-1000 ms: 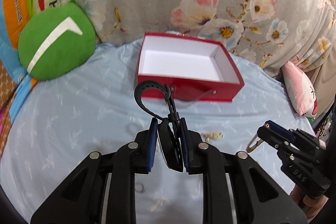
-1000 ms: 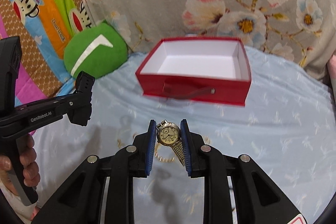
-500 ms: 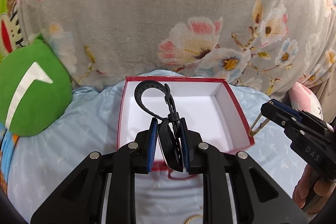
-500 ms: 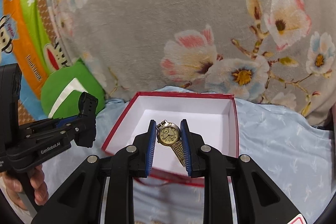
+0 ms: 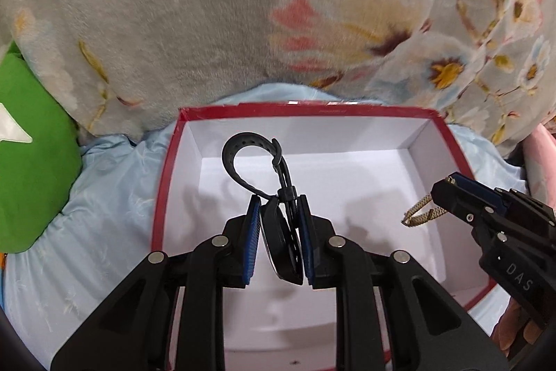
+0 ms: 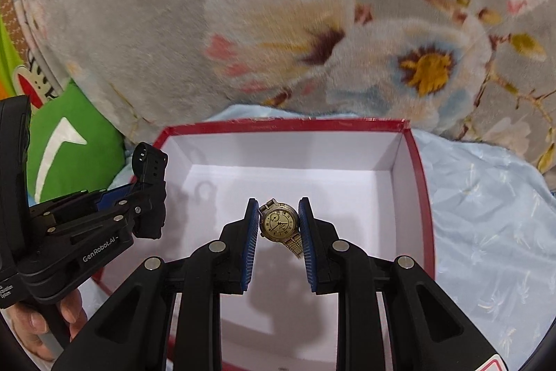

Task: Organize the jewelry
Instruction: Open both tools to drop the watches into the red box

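A red box [image 5: 166, 183] with a white inside lies open on the blue sheet; it also shows in the right wrist view [image 6: 422, 197]. My left gripper [image 5: 278, 207] is shut on a black watch [image 5: 279, 239], strap curling up, held over the box's inside. My right gripper [image 6: 278, 211] is shut on a gold watch [image 6: 279, 223], also over the box. The right gripper shows at the right of the left wrist view [image 5: 448, 193] with the gold band [image 5: 422, 214] hanging. The left gripper shows at the left of the right wrist view [image 6: 146, 176].
A grey floral blanket [image 5: 243, 6] rises behind the box. A green cushion [image 5: 27, 162] lies at the left, also seen in the right wrist view [image 6: 69, 148]. A light blue sheet [image 6: 486, 214] covers the bed around the box.
Both grippers have moved forward with their watches, from above the sheet in front of the box to over the box's white inside. Both stay shut.
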